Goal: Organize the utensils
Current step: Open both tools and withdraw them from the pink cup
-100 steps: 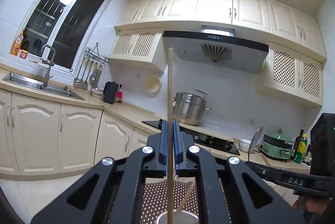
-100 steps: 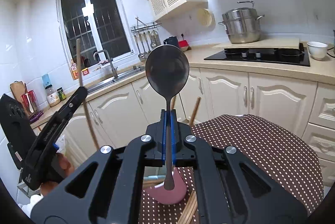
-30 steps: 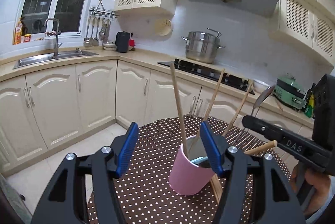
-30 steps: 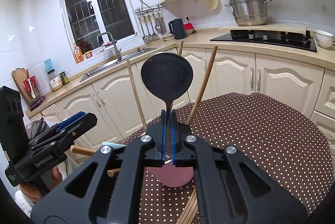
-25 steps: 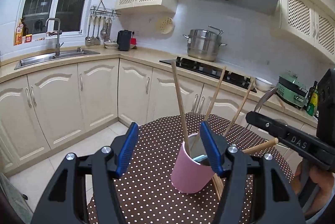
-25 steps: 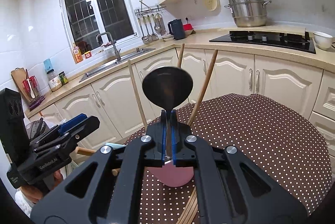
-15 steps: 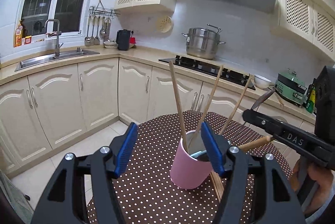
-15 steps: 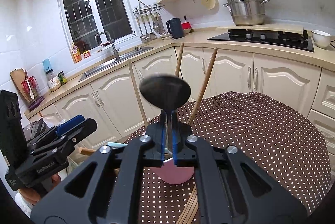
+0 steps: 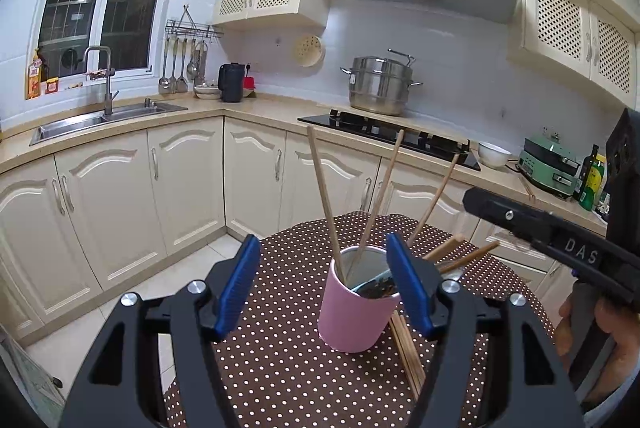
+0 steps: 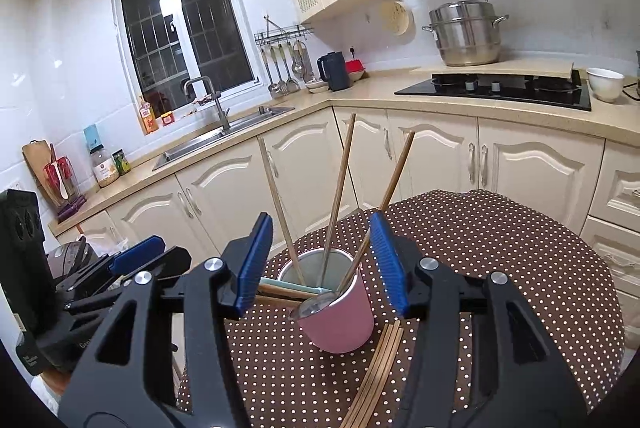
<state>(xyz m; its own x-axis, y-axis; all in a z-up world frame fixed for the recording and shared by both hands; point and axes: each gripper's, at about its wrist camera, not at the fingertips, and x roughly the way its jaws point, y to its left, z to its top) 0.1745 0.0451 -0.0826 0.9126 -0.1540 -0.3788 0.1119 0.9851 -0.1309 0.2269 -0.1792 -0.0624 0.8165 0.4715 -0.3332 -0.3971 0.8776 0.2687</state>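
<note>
A pink cup stands on the brown dotted tablecloth. Three wooden chopsticks lean upright in it. The dark metal spoon lies in the cup, its bowl at the rim. My left gripper hangs open just before the cup, holding nothing. My right gripper is opening, with nothing pressed between its pads. Each gripper shows in the other's view: the right gripper, the left gripper.
A bundle of loose chopsticks lies on the cloth beside the cup. Wooden handles stick out past the cup. A hand holds the right gripper. Behind are cabinets, a sink and a steel pot on the hob.
The right gripper's jaws have parted and let go of the spoon, which has dropped into the cup. Both grippers have drawn back a little. The left gripper stays open.
</note>
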